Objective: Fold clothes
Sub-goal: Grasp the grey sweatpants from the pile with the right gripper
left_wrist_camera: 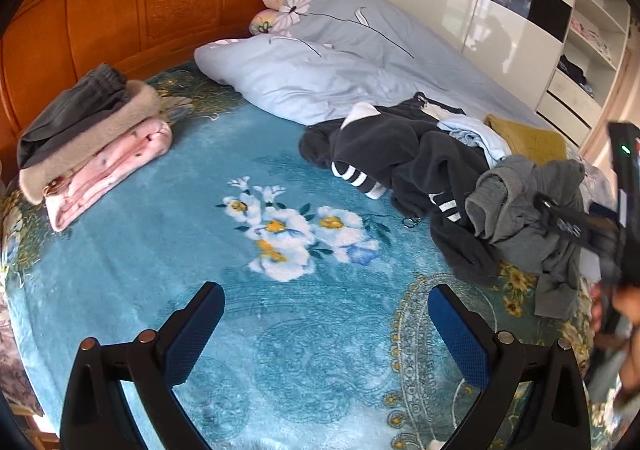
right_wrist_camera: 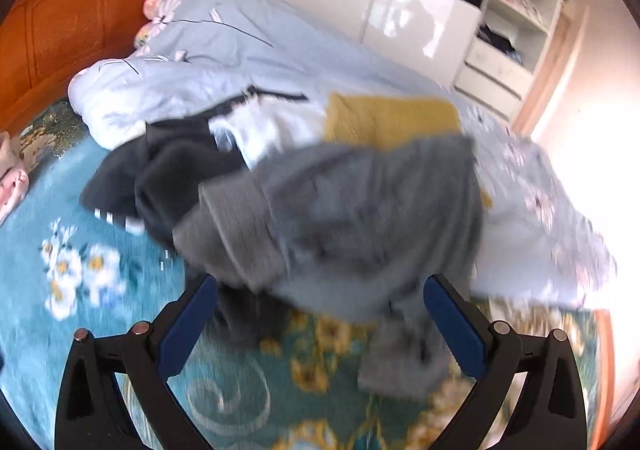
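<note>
A heap of unfolded clothes lies on the right of the bed: a grey garment [left_wrist_camera: 528,210] [right_wrist_camera: 340,218] in front, a dark one with white stripes [left_wrist_camera: 384,154] [right_wrist_camera: 160,170], a light blue one [left_wrist_camera: 476,136] and a mustard one [left_wrist_camera: 528,136] [right_wrist_camera: 392,118]. A folded stack [left_wrist_camera: 92,138] of grey, beige and pink clothes sits at the left by the headboard. My left gripper [left_wrist_camera: 326,304] is open and empty above the blue floral blanket [left_wrist_camera: 248,242]. My right gripper [right_wrist_camera: 320,294] is open, close in front of the grey garment; the view is blurred. It also shows in the left wrist view [left_wrist_camera: 560,218] at the grey garment.
A pale blue duvet [left_wrist_camera: 340,62] and pillows [left_wrist_camera: 276,6] lie at the back by the wooden headboard [left_wrist_camera: 140,6]. A white wardrobe [left_wrist_camera: 440,2] and shelves [left_wrist_camera: 592,50] stand beyond the bed. A small metal ring [left_wrist_camera: 410,222] lies on the blanket.
</note>
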### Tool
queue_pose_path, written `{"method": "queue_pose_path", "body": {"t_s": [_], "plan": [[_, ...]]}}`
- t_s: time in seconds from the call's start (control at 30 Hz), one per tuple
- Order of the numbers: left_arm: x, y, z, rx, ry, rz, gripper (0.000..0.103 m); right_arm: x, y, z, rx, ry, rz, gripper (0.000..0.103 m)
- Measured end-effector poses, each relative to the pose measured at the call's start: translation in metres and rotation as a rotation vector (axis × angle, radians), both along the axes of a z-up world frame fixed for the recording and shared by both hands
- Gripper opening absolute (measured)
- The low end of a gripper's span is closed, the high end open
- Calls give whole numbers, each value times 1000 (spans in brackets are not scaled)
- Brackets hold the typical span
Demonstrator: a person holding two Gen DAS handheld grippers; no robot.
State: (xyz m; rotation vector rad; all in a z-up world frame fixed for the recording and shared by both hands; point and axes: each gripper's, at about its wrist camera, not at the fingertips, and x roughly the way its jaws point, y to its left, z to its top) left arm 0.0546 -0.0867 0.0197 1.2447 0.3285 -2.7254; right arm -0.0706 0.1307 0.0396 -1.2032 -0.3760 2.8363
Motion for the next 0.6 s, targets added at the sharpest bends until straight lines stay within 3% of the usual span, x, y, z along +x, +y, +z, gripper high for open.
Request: {"method": "queue_pose_path", "body": {"t_s": [0.13,0.23,0.27,0.33,0.4,0.5,0.6], "plan": [[11,-7,-1,-22,1,20,103,-25,-41,-5,79,12,109,89],[18,-16,-4,-11,-11,41,103,-41,-59,-21,156,-30,142,65],[21,-19,-6,-5,-20,49,103,-45,-58,-25,171,-47,128,48],[25,-26,-10,7,-38,65,103,-52,-56,-31,206,-73,98,45],[27,-30,-14,25,-50,75,103,-52,-50,-31,267,-59,62,32],[31,-35,-18,58,-66,86,103,-56,-40,-31,308,-41,42,32],[33,-37,-21,91,-99,90,103,-71,-41,-51,409,-110,52,32]]}}
